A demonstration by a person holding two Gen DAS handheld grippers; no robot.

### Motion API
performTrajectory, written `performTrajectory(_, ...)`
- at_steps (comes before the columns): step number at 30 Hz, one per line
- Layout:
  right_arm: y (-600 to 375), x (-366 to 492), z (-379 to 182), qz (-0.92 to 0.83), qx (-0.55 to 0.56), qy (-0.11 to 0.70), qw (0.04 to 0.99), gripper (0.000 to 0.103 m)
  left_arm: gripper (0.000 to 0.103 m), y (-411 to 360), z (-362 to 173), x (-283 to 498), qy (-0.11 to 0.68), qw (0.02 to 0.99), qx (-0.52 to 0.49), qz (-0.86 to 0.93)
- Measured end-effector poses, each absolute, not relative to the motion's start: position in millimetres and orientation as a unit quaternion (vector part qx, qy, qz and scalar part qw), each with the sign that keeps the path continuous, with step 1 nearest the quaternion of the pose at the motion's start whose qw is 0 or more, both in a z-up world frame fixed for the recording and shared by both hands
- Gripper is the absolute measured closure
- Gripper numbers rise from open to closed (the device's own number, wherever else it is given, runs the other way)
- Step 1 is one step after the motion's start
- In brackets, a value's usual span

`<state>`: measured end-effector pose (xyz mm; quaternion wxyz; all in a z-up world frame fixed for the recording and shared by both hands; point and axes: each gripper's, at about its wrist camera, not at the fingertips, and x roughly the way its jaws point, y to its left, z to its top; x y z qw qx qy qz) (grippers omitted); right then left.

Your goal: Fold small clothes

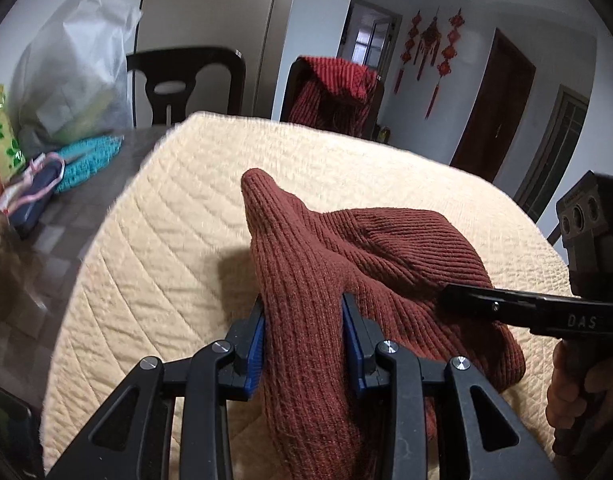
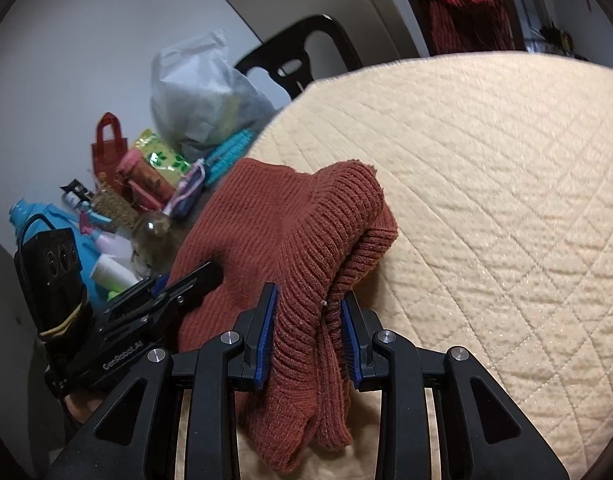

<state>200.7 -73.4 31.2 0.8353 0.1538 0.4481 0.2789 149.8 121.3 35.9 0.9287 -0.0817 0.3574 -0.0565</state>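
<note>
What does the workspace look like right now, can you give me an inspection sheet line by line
Surface: cream quilted cloth covering a dark table.
Job's things: rust-brown ribbed knit garment, bunched, lifted at both ends.
Clutter: white plastic bag, turquoise knit piece, bottles and packets at the table's end.
Grippers: left gripper and right gripper each shut on the garment.
Cables: nothing seen.
Surroundings: dark chairs, red striped cloth draped over one, red hanging ornaments.
</note>
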Motion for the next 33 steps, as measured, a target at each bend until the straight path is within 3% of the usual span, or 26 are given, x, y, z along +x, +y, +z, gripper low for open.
performTrajectory(4, -77.7, 207.3, 18.6, 0.272, 0.165, 0.464, 0.826, 0.071, 0.061, 128.9, 25.1, 152.4, 0.373, 0.922, -0.09, -0.049)
performTrajectory(13, -86.7, 197.4, 16.4, 0.274, 0.185, 0.474, 0.816, 0.069, 0.061, 139.2, 31.0, 142.1, 0.369, 0.922, -0.11, -0.037)
performTrajectory(19, -90.2, 197.1, 14.8, 0.28, 0.222, 0.489, 0.796, 0.075, 0.068, 143.8, 33.0, 146.8, 0.379, 0.915, -0.13, -0.041)
performTrajectory(33, -107.6, 167.7, 24.1, 0.282, 0.229, 0.474, 0.802, 0.075, 0.071, 130.0, 35.1, 125.4, 0.389, 0.911, -0.125, -0.057)
